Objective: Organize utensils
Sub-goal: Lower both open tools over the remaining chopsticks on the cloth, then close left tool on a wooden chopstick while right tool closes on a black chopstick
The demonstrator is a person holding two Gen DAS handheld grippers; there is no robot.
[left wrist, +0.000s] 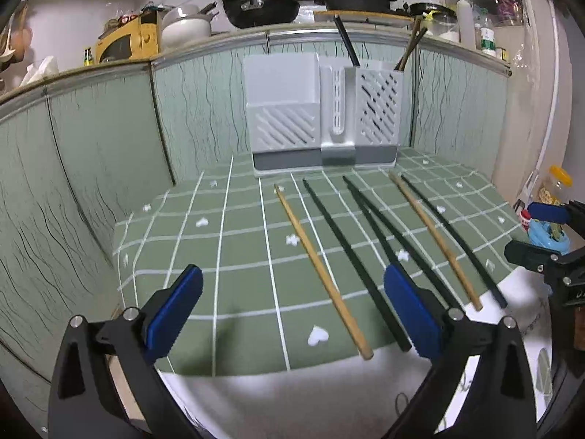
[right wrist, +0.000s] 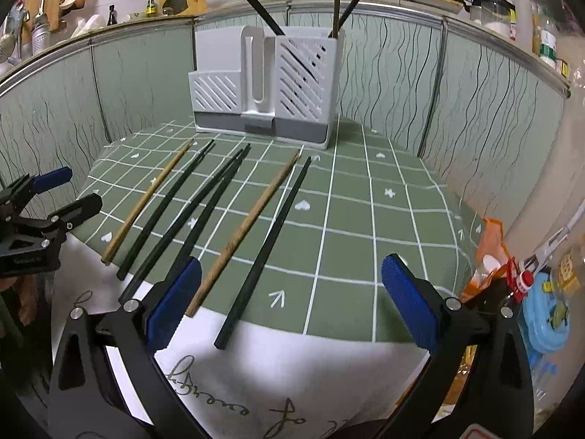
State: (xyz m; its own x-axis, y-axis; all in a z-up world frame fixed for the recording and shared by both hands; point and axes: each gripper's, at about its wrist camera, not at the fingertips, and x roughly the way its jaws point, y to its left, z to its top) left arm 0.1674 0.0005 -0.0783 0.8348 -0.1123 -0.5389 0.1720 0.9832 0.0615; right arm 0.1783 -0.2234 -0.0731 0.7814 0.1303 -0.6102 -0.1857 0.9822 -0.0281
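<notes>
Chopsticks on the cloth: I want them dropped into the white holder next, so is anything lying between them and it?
Nothing visible. Only bare green checked cloth separates the chopsticks from the holder, whose right compartment already holds a few.

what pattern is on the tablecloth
Green with a white grid and small white hearts; clearest in the right wrist view.

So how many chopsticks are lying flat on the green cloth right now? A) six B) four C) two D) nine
A: six lie on the green cloth, two wooden ones and four black ones, while three more stand in the white holder.
</notes>
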